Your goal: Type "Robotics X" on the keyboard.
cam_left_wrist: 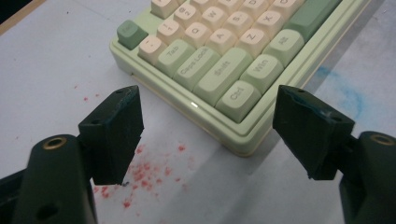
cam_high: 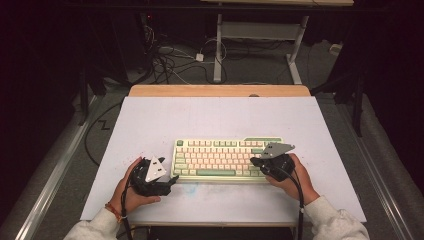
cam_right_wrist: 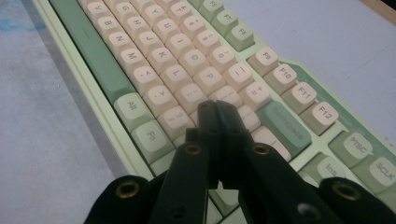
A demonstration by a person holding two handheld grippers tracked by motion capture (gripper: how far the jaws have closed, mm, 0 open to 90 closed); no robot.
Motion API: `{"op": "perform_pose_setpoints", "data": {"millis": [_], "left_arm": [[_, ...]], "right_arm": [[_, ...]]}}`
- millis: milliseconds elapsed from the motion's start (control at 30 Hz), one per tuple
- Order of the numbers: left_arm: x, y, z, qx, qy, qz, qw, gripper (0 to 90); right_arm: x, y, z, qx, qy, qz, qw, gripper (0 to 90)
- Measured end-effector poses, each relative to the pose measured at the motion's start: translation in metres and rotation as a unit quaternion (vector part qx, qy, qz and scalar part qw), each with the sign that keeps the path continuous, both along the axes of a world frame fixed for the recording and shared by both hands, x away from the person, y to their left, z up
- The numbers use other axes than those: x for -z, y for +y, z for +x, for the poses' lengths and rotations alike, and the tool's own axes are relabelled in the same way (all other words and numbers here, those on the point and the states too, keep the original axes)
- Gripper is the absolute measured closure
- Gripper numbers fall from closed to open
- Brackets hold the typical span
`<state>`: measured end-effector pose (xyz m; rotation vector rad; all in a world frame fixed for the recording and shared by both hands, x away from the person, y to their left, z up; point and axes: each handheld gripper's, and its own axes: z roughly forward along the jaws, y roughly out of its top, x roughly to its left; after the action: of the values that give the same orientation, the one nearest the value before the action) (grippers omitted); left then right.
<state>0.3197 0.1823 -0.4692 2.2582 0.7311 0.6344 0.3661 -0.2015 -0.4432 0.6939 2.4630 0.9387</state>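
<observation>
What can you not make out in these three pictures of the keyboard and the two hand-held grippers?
- High view: the keyboard key legends are too small to read.
- Right gripper view: the shut right hand-held gripper hides the keys beneath its tips, so contact cannot be told.
- Left gripper view: the picture's top edge cuts off the keyboard's far rows; the open left hand-held gripper frames its near corner.

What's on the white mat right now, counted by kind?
Keyboard: 1
Grippers: 2, the left gripper open beside the keyboard's left end, the right gripper shut over its right-hand keys
White mat: 1, the surface itself, with red specks and a blue smear
Total: 4
</observation>
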Motion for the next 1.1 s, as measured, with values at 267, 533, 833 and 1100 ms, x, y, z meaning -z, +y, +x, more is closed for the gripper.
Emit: {"op": "perform_pose_setpoints", "data": {"millis": [267,533,833,1100], "left_arm": [[0.000,-0.010,0.003,0.011,0.003,0.005,0.9999,24.0],[-0.005,-0.010,0.006,0.012,0.011,-0.009,0.9998,29.9],[-0.011,-0.009,0.008,0.021,0.017,-0.016,0.9995,42.2],[-0.023,-0.008,0.016,0.053,0.046,0.003,0.9975,85.4]], "right_arm": [[-0.002,-0.002,-0.003,-0.002,-0.001,0.000,1.0000,90.0],[-0.001,-0.005,-0.004,-0.003,-0.001,-0.003,1.0000,90.0],[0.004,-0.010,-0.003,0.001,0.005,-0.008,1.0000,90.0],[0.011,-0.009,-0.003,0.003,0.010,-0.014,0.9999,90.0]]}}
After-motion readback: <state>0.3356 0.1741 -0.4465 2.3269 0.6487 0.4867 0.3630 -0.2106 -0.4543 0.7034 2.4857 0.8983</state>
